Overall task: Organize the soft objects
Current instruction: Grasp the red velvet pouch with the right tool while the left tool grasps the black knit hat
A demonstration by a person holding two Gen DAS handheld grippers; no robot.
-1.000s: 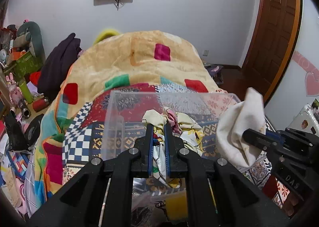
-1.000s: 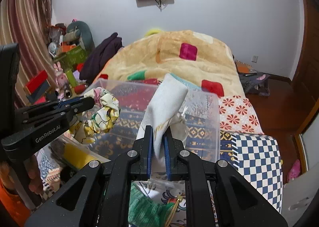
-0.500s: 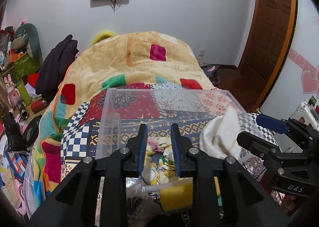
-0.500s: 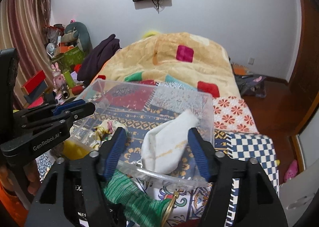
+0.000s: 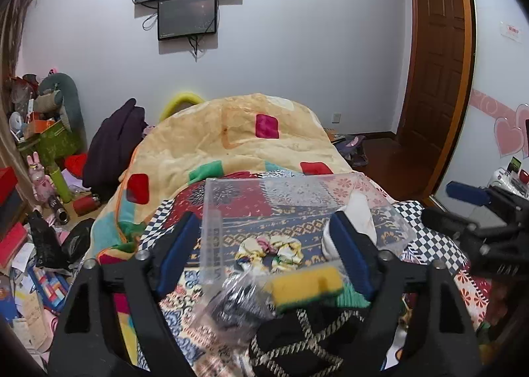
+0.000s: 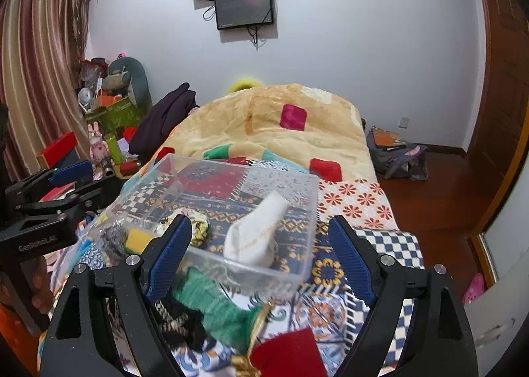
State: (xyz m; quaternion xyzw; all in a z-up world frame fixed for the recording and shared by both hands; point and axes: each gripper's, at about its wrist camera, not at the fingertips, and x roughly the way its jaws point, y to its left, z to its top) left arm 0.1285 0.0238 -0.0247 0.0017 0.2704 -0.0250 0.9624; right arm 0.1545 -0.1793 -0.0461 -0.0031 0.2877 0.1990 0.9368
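Both jaws gape wide and empty: left gripper (image 5: pixel 264 246), right gripper (image 6: pixel 261 253). Ahead at 12 o'clock sits the bin (image 6: pixel 310 208) on the bed (image 6: pixel 357 201). Inside lie the scrunchie (image 5: pixel 271 249), toward 9 o'clock, and the sock (image 6: pixel 254 238), toward 3 o'clock, apart.

We hold our left gripper (image 5: pixel 264 251) level, its blue-padded jaws spread wide and gripping nothing; our right gripper (image 6: pixel 261 254) sits likewise, jaws wide apart and bare; in each wrist view the other gripper shows at the edge, both pointing forward side by side.
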